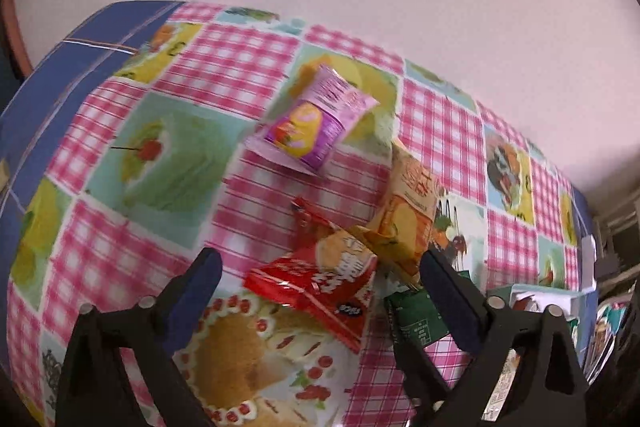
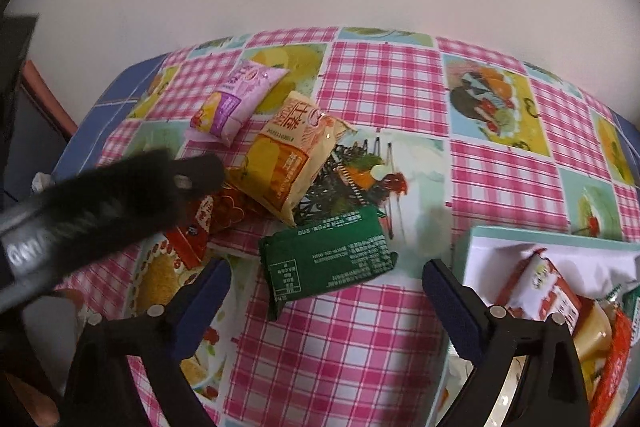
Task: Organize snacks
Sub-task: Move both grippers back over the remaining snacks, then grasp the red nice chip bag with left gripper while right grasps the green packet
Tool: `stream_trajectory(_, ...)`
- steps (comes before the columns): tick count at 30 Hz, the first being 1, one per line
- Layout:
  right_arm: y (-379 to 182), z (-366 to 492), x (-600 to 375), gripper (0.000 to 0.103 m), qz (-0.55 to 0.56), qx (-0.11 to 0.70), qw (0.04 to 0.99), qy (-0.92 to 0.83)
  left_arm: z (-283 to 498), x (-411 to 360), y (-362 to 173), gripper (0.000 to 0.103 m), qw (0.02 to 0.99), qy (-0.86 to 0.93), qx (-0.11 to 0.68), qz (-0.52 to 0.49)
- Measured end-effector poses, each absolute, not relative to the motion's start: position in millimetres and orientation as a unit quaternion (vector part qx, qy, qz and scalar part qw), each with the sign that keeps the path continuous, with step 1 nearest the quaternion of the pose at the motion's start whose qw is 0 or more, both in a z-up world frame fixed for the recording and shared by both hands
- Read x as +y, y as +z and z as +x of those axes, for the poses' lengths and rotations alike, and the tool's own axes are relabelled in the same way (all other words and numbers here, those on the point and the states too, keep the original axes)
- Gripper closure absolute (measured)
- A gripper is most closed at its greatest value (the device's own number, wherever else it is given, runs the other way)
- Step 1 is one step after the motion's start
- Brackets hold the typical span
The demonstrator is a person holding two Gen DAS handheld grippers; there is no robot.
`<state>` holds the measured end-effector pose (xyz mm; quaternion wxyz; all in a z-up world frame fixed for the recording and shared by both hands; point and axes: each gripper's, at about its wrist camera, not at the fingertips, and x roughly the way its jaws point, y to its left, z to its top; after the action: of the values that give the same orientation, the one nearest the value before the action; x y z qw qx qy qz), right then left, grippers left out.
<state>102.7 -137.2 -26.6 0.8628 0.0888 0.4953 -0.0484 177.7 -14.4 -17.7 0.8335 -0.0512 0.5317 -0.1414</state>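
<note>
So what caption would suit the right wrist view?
Open right gripper above a green packet on the checked tablecloth, snack box alongside.

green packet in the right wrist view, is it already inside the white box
No, the green packet lies flat on the checked tablecloth, left of the white box and outside its rim.

Four sealed snack packets lie loose on the table. The pink packet [image 2: 230, 103] lies farthest back, the yellow-orange packet [image 2: 290, 163] just in front of it, overlapping the red packet [image 1: 320, 277] (partly hidden in the right view). The green packet [image 2: 330, 259] lies printed back up, near the white box [image 2: 496, 259] holding more snacks.
</note>
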Motion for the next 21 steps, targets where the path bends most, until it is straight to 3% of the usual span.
stream_trajectory(2,-29.4,105.4,-137.6,0.006,0.089,0.497,0.862,-0.048,179.0,-18.9,-23.7,0.02,0.83,-0.139,0.539,-0.041)
stream_trajectory(6,-34.7,109.9,-136.1,0.006,0.088,0.5,0.86,-0.047,180.7,-18.7,-32.6,0.022,0.824,-0.136,0.548,-0.043)
stream_trajectory(10,-41.8,115.2,-133.8,0.01,0.086,0.506,0.857,-0.045,183.4,-15.4,-41.3,0.04,0.815,-0.137,0.56,-0.054)
stream_trajectory(21,-47.6,114.8,-133.7,0.029,0.075,0.512,0.854,-0.051,182.9,-12.3,-44.1,0.044,0.812,-0.138,0.564,-0.066)
